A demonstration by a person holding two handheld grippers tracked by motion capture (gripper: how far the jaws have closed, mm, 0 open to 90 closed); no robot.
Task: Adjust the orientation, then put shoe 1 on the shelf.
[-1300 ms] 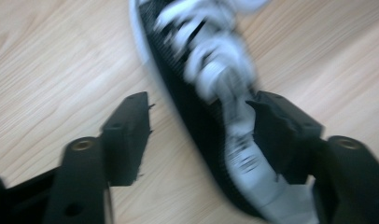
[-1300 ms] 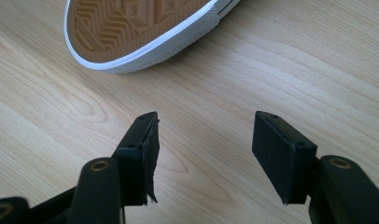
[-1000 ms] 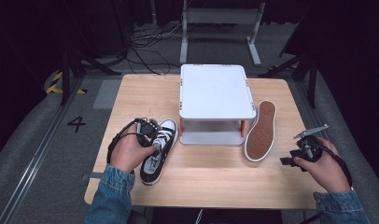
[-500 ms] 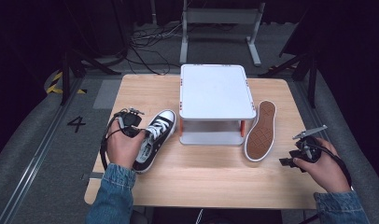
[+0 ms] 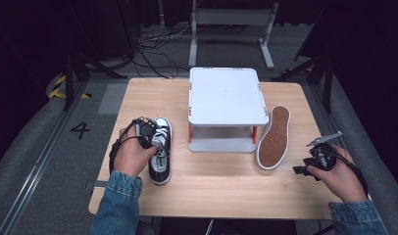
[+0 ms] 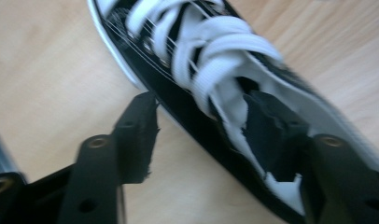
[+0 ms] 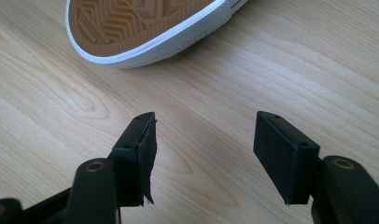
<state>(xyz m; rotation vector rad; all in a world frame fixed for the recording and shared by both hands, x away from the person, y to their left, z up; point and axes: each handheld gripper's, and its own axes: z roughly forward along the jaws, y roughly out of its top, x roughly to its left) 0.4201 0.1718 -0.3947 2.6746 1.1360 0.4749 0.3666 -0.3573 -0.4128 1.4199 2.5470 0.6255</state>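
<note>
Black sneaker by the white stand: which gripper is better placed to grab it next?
Left. The left gripper already straddles the black sneaker's side wall, one jaw inside the opening and one outside, jaws having just been opening. The right gripper sits open over bare table near the upturned sneaker, far off.

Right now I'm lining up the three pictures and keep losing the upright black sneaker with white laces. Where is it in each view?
High view: black sneaker stands at table's left, by the left gripper.
Left gripper view: it runs from top centre to lower right, one jaw inside its opening, one outside.
Right gripper view: not in it; the shoe there is the other sneaker, sole showing.
Shared landmark: the wooden table.
</note>
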